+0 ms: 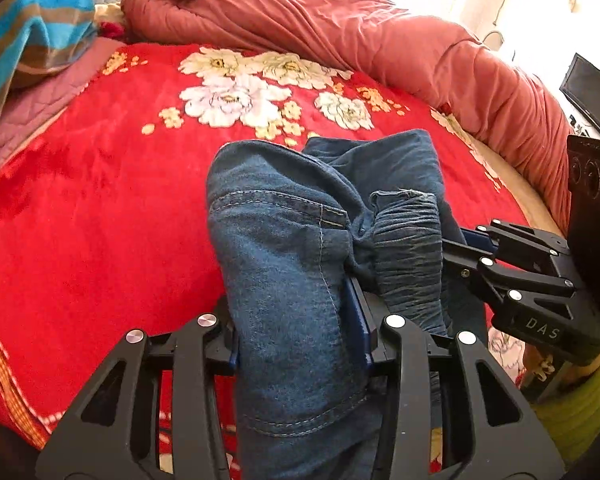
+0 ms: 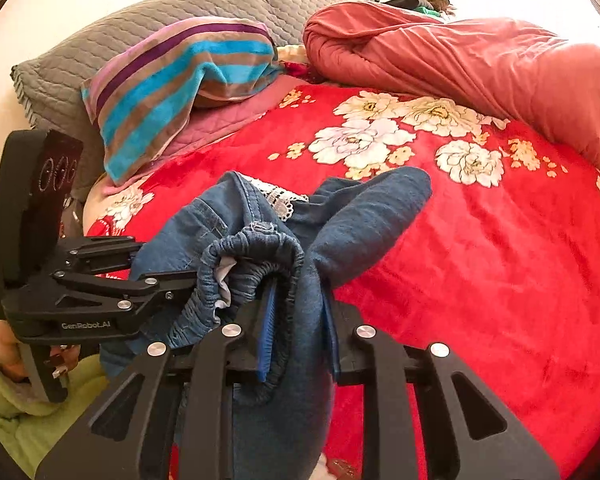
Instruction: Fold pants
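A pair of blue denim pants [image 1: 284, 240] is bunched up and lifted off a red flowered blanket [image 1: 100, 200]. My left gripper [image 1: 296, 312] is shut on a thick fold of the denim near a seamed pocket. In the same view my right gripper [image 1: 456, 248] comes in from the right and bites into the gathered elastic waistband. In the right wrist view the right gripper [image 2: 300, 316] is shut on the pants [image 2: 364, 216] at the waistband, its blue pads pressing the cloth. The left gripper [image 2: 184, 280] holds the denim just to its left. A loose end flops toward the blanket [image 2: 500, 280].
A salmon quilt [image 1: 380, 36] is rolled along the bed's far side. A striped towel [image 2: 168, 80] lies over grey quilted pillows [image 2: 100, 44] at the head. A dark screen [image 1: 592, 96] stands past the bed's right edge. A hand in a green sleeve [image 2: 4, 396] holds the left gripper.
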{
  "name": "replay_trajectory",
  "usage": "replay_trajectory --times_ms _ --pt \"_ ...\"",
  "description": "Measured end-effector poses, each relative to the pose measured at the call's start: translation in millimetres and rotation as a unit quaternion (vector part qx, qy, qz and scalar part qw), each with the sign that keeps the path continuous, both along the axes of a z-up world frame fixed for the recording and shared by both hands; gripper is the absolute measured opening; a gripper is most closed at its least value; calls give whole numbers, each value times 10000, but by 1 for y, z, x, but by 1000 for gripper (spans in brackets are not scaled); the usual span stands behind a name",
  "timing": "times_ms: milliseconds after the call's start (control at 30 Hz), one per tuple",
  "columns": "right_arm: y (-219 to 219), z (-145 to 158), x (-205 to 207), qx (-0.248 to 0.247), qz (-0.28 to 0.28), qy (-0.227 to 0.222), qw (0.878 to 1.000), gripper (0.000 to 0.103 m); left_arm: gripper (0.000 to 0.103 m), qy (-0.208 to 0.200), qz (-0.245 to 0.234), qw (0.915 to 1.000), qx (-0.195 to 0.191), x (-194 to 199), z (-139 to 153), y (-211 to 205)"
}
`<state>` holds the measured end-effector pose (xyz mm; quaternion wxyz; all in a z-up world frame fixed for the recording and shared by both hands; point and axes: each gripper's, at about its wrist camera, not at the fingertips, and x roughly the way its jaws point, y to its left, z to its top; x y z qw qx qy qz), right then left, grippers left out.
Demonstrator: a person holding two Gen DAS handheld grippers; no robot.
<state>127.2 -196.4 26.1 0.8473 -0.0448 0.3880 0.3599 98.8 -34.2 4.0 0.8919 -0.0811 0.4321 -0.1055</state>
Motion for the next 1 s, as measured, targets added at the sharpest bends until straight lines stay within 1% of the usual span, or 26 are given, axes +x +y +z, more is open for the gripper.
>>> replay_trajectory --times_ms 233,400,633,700,800,900,933,967,1000 --pt "7 8 21 -38 -117 -107 9999 20 32 -182 64 9998 104 17 11 1" --pt "13 11 33 -70 -141 -188 9997 20 32 -243 159 9996 53 27 14 7" --pt "21 4 45 -183 -155 -135 9996 20 32 -193 205 9995 146 35 5 12" --pt "24 -1 48 -248 -222 -97 9994 22 32 -155 213 9995 148 38 2 12" --pt "27 -9 49 -390 -306 -96 9987 22 33 -94 223 9995 179 40 -5 13" --pt "27 -15 50 -532 -404 -90 9977 22 36 -58 223 9995 210 41 -9 13" --pt "26 -17 51 -581 -494 -90 9970 25 38 -36 234 9995 201 41 -11 14" --pt "25 -18 52 -613 -538 -98 9966 31 41 -22 251 9995 197 41 -12 14" --pt "23 -19 52 -648 -606 -105 9960 33 41 -11 268 9994 201 41 -14 15"
